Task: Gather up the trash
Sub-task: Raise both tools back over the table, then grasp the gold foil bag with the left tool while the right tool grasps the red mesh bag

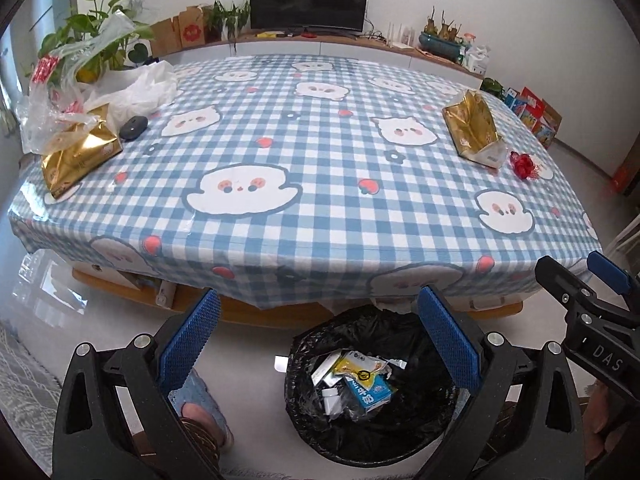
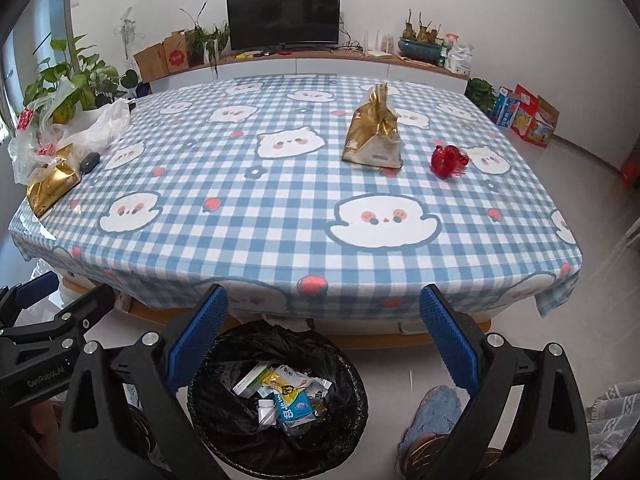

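Observation:
A black-lined trash bin [image 1: 304, 432] [image 2: 212, 432] stands on the floor at the table's near edge, holding several wrappers and small cartons. Both grippers hover above it, open and empty: my left gripper [image 1: 320, 336] and my right gripper [image 2: 324, 336]. On the checked tablecloth [image 1: 320, 208] [image 2: 256, 240] lie a gold bag [image 1: 476, 128] [image 2: 374, 132] at the right, a crumpled red wrapper [image 1: 523, 164] [image 2: 448, 162] beside it, and a second gold bag [image 1: 78, 154] [image 2: 50, 186] at the left. Crumpled clear plastic bags [image 1: 80, 92] [image 2: 68, 128] sit behind that left bag.
A dark computer mouse [image 1: 134, 127] [image 2: 89, 162] rests near the plastic bags. Potted plants [image 1: 92, 36] crowd the table's far left corner. A TV [image 1: 308, 0] and cabinet line the back wall. A person's slippered feet [image 1: 204, 408] [image 2: 432, 420] flank the bin.

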The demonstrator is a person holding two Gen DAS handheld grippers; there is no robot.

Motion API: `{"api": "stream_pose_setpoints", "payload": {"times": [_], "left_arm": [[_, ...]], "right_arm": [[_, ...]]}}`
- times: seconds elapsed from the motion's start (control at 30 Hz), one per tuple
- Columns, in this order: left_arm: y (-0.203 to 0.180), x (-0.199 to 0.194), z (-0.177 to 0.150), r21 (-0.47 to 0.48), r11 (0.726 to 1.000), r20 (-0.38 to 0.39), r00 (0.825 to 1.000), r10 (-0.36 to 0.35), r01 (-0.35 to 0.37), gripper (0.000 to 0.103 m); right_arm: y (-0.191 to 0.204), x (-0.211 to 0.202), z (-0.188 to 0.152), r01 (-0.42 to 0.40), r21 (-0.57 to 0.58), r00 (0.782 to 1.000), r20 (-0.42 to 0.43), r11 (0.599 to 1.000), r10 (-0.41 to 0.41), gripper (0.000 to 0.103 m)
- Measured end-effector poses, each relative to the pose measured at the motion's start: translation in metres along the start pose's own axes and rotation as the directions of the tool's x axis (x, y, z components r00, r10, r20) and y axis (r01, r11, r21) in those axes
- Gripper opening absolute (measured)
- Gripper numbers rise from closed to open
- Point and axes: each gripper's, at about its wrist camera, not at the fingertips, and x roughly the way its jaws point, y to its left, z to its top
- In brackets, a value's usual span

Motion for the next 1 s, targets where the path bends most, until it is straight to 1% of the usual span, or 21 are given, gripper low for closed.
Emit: {"api": "stream_pose_setpoints", "payload": {"times": [0.13, 0.27, 0.37, 0.43, 0.53, 0.63, 0.8, 0.9, 1.0], "left_arm": [[-0.02, 0.008, 0.009, 0.017, 1.0, -0.015, 1.0, -0.019, 0.019, 0.097], [-0.042, 0.016, 0.024, 0.033, 0.999, -0.022, 0.999, -0.034, 0.035, 0.097], [-0.061, 0.019, 0.041, 0.041, 0.998, -0.019, 0.999, -0.045, 0.046, 0.097], [-0.074, 0.023, 0.056, 0.048, 0.997, -0.019, 0.998, -0.053, 0.054, 0.097], [-0.095, 0.031, 0.08, 0.071, 0.997, -0.008, 0.999, -0.039, 0.039, 0.097], [-0.112, 0.039, 0.103, 0.065, 0.997, 0.005, 0.999, -0.039, 0.039, 0.097], [-0.139, 0.064, 0.129, 0.084, 0.996, 0.002, 1.0, -0.031, 0.031, 0.097], [-0.149, 0.082, 0.141, 0.07, 0.996, -0.022, 0.999, -0.046, 0.048, 0.097], [-0.157, 0.098, 0.152, 0.058, 0.996, -0.049, 0.997, -0.061, 0.064, 0.097]], "right_arm": [[-0.027, -0.001, 0.01, 0.023, 0.027, 1.0, 0.007, 0.999, -0.024, 0.092], [-0.065, 0.004, 0.026, 0.043, 0.073, 0.999, -0.001, 0.996, -0.043, 0.092], [-0.095, 0.011, 0.046, 0.073, 0.098, 0.997, 0.001, 0.992, -0.073, 0.092], [-0.116, 0.019, 0.061, 0.077, 0.13, 0.997, -0.004, 0.989, -0.077, 0.092], [-0.137, 0.036, 0.082, 0.079, 0.156, 0.997, -0.008, 0.985, -0.079, 0.092], [-0.153, 0.057, 0.099, 0.078, 0.169, 0.997, -0.022, 0.983, -0.075, 0.091], [-0.168, 0.101, 0.126, 0.05, 0.194, 0.997, -0.076, 0.98, -0.035, 0.083], [-0.17, 0.124, 0.14, 0.059, 0.179, 0.994, -0.097, 0.982, -0.042, 0.079], [-0.175, 0.149, 0.149, 0.056, 0.182, 0.991, -0.133, 0.982, -0.032, 0.074]]}}
